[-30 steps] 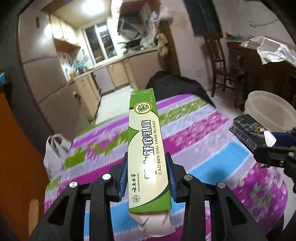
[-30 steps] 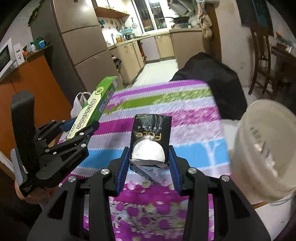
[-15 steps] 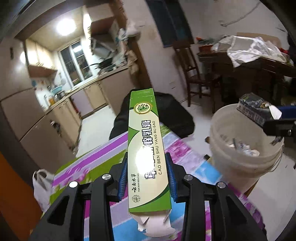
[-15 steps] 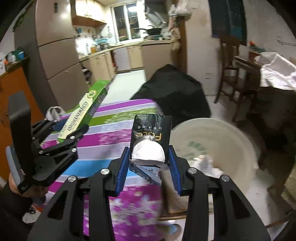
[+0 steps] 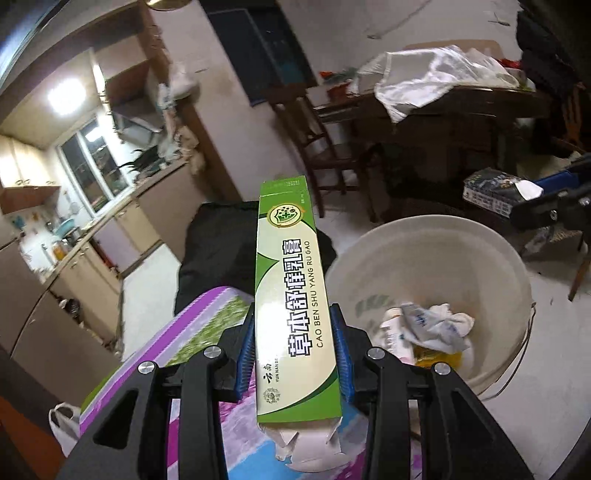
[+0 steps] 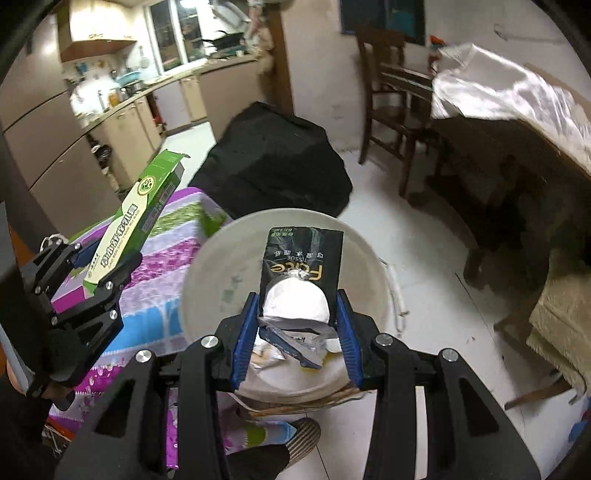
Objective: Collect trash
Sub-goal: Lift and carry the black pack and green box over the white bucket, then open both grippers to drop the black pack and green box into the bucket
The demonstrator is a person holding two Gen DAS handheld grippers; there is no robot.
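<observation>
Long green-and-cream cardboard box [image 5: 293, 306], black lettering. Black plastic tissue packet [image 6: 301, 258], gold lettering. Cream-white plastic bucket [image 5: 495, 258]. Striped purple-green-blue floral tablecloth [image 6: 159, 280].

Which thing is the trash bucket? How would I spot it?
Find the striped tablecloth. Just past its edge, on the white floor, stands the bucket, below the right gripper and its tissue pack. It is the only round, cream tub, with crumpled paper inside.

A lived-in home: beige kitchen cabinets [image 6: 122, 136] line a far counter under a lit window [image 6: 184, 33]. A dark wooden chair [image 6: 391, 99] stands right, near a striped floral-clothed table [image 6: 162, 266].
</observation>
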